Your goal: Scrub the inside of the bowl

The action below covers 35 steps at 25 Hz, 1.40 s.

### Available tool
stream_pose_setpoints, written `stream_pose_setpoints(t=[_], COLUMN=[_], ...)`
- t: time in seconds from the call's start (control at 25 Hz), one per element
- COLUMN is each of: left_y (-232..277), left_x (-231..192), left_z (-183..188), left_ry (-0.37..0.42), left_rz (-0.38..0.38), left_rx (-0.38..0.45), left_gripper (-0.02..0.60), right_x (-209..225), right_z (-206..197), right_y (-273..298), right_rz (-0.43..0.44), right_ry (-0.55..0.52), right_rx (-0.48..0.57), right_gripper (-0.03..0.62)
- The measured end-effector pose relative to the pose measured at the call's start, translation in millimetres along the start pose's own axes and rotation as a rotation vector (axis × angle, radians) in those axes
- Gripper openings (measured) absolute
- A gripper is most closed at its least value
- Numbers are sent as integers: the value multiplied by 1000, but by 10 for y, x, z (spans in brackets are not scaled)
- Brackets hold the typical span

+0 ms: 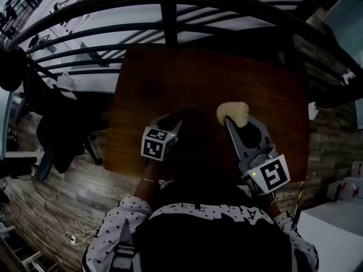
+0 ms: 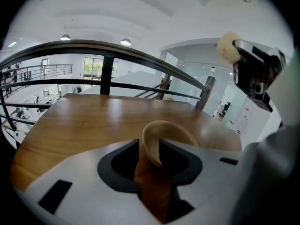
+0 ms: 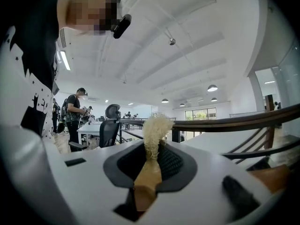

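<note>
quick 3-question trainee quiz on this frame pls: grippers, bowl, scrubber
1. What is the left gripper shut on? A) the rim of the bowl B) a cloth C) nothing
2. True or false: the scrubber is pressed against the bowl's inside.
3. Fill in: the scrubber is clamped in the ____ gripper.

Key: 1 A. 2 false: the scrubber is held up in the air, apart from the bowl. 3 right: it sits in the right gripper.
</note>
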<state>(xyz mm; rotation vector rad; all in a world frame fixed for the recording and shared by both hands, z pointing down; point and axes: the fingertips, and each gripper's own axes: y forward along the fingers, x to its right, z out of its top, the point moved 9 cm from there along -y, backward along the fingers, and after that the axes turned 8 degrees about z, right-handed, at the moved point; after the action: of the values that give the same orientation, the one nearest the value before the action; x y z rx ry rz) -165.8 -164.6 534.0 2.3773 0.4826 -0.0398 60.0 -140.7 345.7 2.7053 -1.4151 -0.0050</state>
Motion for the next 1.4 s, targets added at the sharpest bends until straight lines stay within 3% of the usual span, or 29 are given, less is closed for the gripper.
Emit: stream_pose_setpoints(t=[0.32,0.72,1.0,1.24,1.4], left_y=[98,180,196,118,17], left_x=[-16,35,28,76,83], left_z=[16,50,91,146,227], left_ry=[0,58,75,45,91], left_rz=[-2,-16,-11,-18,11], left_rx=[-21,-71,-113,-81,-40], left_gripper=[123,120,35,26,25], right_x=[91,104,77,90,43], right_z=[-57,-66,-76,-97,-75], right_y=[15,-36,-82,-145,-91], right_rz=[-3,-41,-59,-53,-57], right_ry=[16,33,26,11,39], right_rx=[-11,-1,-9,-22,-5], right_gripper=[61,61,61,61,61])
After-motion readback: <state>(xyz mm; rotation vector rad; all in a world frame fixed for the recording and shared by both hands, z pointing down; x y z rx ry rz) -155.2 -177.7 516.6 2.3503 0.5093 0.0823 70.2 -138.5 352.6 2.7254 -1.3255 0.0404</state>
